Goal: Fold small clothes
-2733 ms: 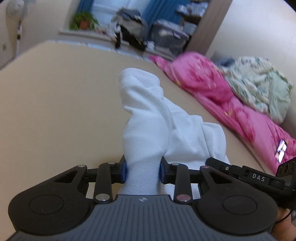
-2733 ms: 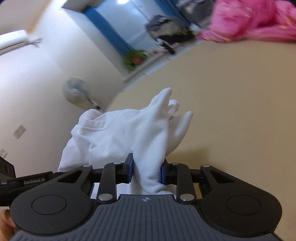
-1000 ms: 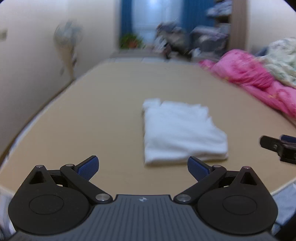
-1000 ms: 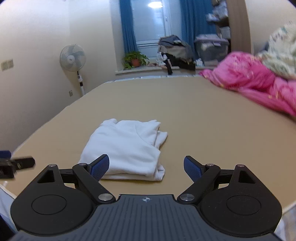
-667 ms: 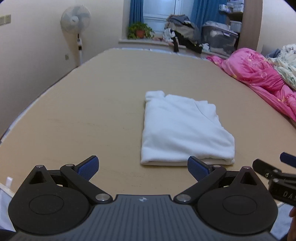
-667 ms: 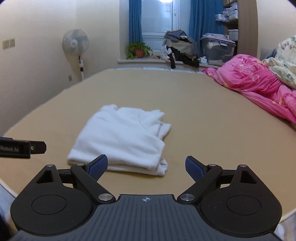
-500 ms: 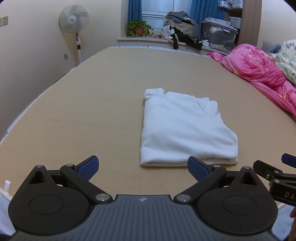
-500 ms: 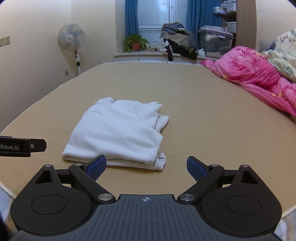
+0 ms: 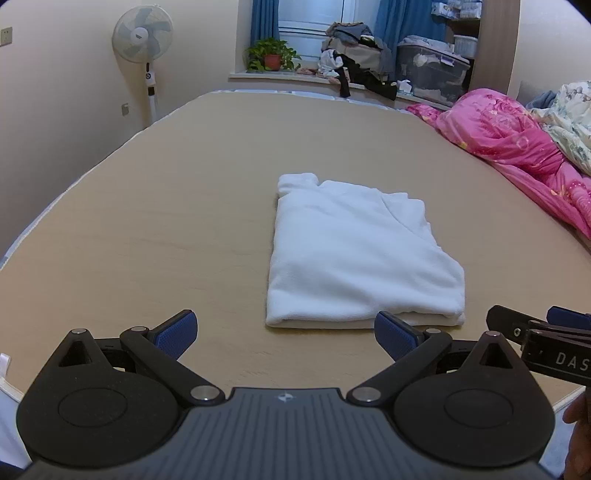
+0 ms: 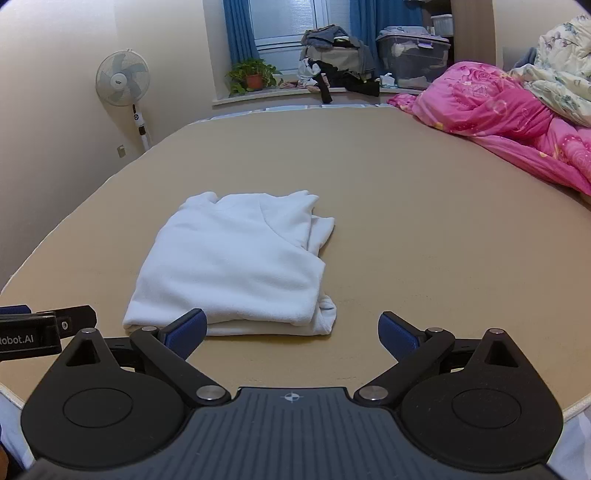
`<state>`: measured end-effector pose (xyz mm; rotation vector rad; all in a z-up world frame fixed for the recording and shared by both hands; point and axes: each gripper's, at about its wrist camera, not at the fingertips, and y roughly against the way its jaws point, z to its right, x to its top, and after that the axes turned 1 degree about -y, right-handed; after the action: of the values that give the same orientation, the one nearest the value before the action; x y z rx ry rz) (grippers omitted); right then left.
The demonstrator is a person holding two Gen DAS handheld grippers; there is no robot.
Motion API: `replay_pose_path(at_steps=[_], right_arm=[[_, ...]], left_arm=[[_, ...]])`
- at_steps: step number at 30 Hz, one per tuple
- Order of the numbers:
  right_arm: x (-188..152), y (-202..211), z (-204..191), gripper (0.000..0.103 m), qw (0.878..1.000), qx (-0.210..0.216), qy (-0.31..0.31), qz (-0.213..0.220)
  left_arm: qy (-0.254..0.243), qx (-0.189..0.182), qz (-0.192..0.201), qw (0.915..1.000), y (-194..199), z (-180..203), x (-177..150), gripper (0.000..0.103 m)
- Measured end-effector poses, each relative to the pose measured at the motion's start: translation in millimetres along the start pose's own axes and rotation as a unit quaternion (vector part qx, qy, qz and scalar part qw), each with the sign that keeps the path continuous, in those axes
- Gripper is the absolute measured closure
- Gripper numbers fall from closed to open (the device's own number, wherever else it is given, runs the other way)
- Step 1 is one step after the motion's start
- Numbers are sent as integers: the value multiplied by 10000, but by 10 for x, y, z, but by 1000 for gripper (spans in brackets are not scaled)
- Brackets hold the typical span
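A white garment (image 9: pixel 362 254) lies folded into a flat rectangle on the tan table (image 9: pixel 147 240), loose edges on its right side. My left gripper (image 9: pixel 284 330) hovers just short of its near edge, open, with nothing between the blue pads. In the right wrist view the same garment (image 10: pixel 236 258) sits left of centre. The right gripper (image 10: pixel 291 328) is by its near right corner. Its jaws are opening, wide apart, with only bare table (image 10: pixel 443 258) between them. One finger of each gripper shows at the edge of the other's view.
A pink quilt (image 9: pixel 517 147) and a floral blanket (image 10: pixel 561 74) lie piled along the table's right side. Beyond the far end are a standing fan (image 9: pixel 142 35), a potted plant (image 9: pixel 271 55), heaped clothes and a storage box (image 10: pixel 413 55). The table's near edge is just below the grippers.
Both grippers were shut on the lifted white garment. They have since let go, and it now lies folded on the table. Both have drawn back to its near edge with jaws wide.
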<state>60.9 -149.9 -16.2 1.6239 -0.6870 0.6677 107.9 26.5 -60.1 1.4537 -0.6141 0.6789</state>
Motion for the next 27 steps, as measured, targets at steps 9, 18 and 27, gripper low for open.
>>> replay_pose_path(at_steps=[9, 18, 27], right_arm=[[-31, 18, -44, 3, 9998, -28, 191, 98], [-30, 42, -85, 3, 9995, 55, 274, 170], [-29, 59, -128, 1, 9991, 126, 342, 231]], left_arm=[[-93, -118, 118, 9998, 39, 23, -21, 1], [-172, -129, 136, 9997, 36, 48, -36, 1], [-194, -191, 156, 9995, 20, 37, -18, 1]])
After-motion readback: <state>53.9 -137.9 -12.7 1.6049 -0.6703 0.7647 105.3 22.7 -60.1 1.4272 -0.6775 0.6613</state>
